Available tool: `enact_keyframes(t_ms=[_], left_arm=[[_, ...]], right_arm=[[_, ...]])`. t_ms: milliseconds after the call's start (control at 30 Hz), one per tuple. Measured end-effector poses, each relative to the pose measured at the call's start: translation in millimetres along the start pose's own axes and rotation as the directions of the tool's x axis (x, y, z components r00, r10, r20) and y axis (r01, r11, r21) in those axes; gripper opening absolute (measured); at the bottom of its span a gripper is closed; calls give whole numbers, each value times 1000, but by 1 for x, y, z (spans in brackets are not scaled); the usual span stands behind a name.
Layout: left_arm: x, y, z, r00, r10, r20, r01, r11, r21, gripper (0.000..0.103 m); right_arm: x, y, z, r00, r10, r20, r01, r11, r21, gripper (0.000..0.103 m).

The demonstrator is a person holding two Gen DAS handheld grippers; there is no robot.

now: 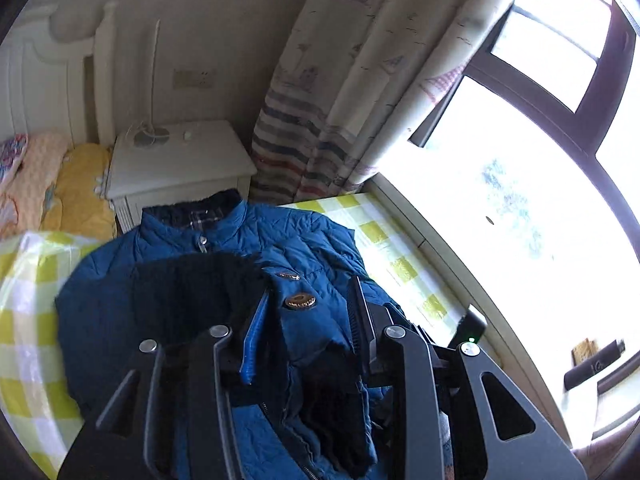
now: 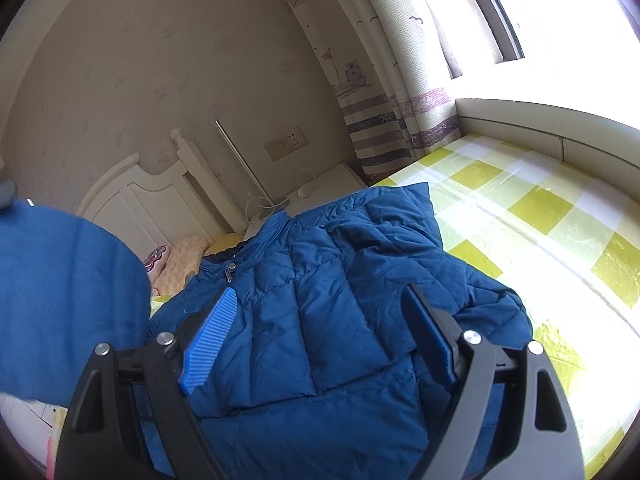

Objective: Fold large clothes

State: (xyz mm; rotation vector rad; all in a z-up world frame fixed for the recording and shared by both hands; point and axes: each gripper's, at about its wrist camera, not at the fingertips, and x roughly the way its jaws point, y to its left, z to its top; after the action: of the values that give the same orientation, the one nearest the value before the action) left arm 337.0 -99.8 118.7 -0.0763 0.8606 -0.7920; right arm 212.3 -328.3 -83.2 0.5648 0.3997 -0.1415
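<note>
The left gripper [image 1: 308, 320] is raised over the blue quilted jacket [image 1: 224, 248], its fingers [image 1: 251, 332] spread with a flap of the jacket's front, dark fleece lining showing, hanging between them, though whether they pinch it I cannot tell; the right gripper [image 2: 320, 332] hovers just above the jacket's folded sleeve, fingers [image 2: 208, 340] released and wide apart. The jacket lies collar-away on a yellow-and-white checked mat [image 2: 540, 208] below a bright window [image 1: 520, 200]. A white nightstand [image 1: 180, 164], striped curtain [image 1: 320, 92] and white headboard [image 2: 132, 200] stand beyond it.
</note>
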Motion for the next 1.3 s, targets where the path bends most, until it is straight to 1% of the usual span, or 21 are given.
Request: enact_keyframes(t_ms=[67, 133, 200, 267, 333, 367, 433, 500, 533, 600, 667, 700, 733, 767, 900, 1000, 1100, 1167, 1200, 1233, 1300], left_arm=[[3, 7, 8, 1000, 6, 20, -5, 999, -37, 26], [0, 15, 26, 997, 79, 26, -77, 995, -61, 29], [-4, 2, 44, 993, 113, 36, -113, 993, -24, 48], [-17, -17, 51, 991, 97, 97, -100, 995, 27, 84], [-30, -33, 42, 981, 95, 170, -110, 991, 80, 95], [-32, -33, 33, 976, 106, 188, -124, 989, 82, 95], [-34, -14, 11, 970, 136, 200, -145, 989, 29, 95], [-32, 27, -18, 965, 168, 202, -157, 985, -72, 95], [-31, 62, -39, 961, 198, 196, -166, 972, -167, 95], [-29, 133, -86, 936, 299, 185, -215, 903, -373, 95], [-15, 184, -122, 929, 342, 139, -235, 838, -492, 95], [-8, 199, -134, 927, 356, 116, -247, 815, -524, 93], [2, 213, -148, 920, 383, 88, -276, 790, -548, 89], [10, 220, -156, 907, 416, 71, -313, 776, -547, 89], [37, 218, -180, 839, 540, 64, -451, 758, -472, 91], [36, 212, -179, 812, 578, 78, -487, 746, -454, 94], [37, 210, -176, 824, 563, 61, -474, 745, -469, 95], [31, 209, -178, 828, 556, 77, -456, 745, -487, 96], [30, 208, -176, 829, 554, 77, -452, 746, -489, 96], [31, 209, -177, 831, 552, 75, -451, 746, -490, 96], [29, 207, -176, 831, 551, 74, -451, 746, -490, 96]], right_arm=[[1, -1, 0, 1000, -4, -2, 4, 1000, 6, 83], [2, -1, 1, 1000, -10, -2, 10, 1000, 10, 83], [2, -3, 0, 1000, -10, 1, 10, 1000, 16, 83], [0, -4, 0, 1000, -6, 8, 6, 1000, 26, 83], [0, -6, 1, 1000, -2, 9, 2, 999, 33, 83], [0, -7, 1, 1000, -1, 7, 1, 999, 36, 83], [1, -7, 1, 1000, -1, 1, 1, 1000, 30, 83], [3, -5, 0, 1000, -1, -4, 1, 1000, 15, 83], [3, -3, 0, 1000, -4, -5, 4, 1000, 6, 83], [3, 1, -1, 1000, -10, -6, 10, 1000, -21, 83], [5, 7, -3, 1000, -21, -12, 20, 998, -57, 83], [6, 11, -4, 999, -29, -14, 28, 997, -77, 83], [6, 15, -6, 999, -35, -15, 34, 994, -100, 83], [7, 20, -8, 999, -42, -17, 39, 991, -130, 83], [14, 32, -12, 997, -64, -36, 56, 978, -202, 83], [20, 39, -13, 994, -76, -73, 56, 969, -240, 83], [9, 63, -22, 993, -47, -105, 13, 953, -302, 83], [-8, 99, -39, 993, 8, -116, -56, 903, -425, 85], [-15, 120, -51, 993, 7, -118, -67, 857, -512, 87], [-19, 140, -65, 993, -1, -117, -69, 799, -597, 88], [-22, 180, -101, 993, -34, -112, -64, 641, -765, 88]])
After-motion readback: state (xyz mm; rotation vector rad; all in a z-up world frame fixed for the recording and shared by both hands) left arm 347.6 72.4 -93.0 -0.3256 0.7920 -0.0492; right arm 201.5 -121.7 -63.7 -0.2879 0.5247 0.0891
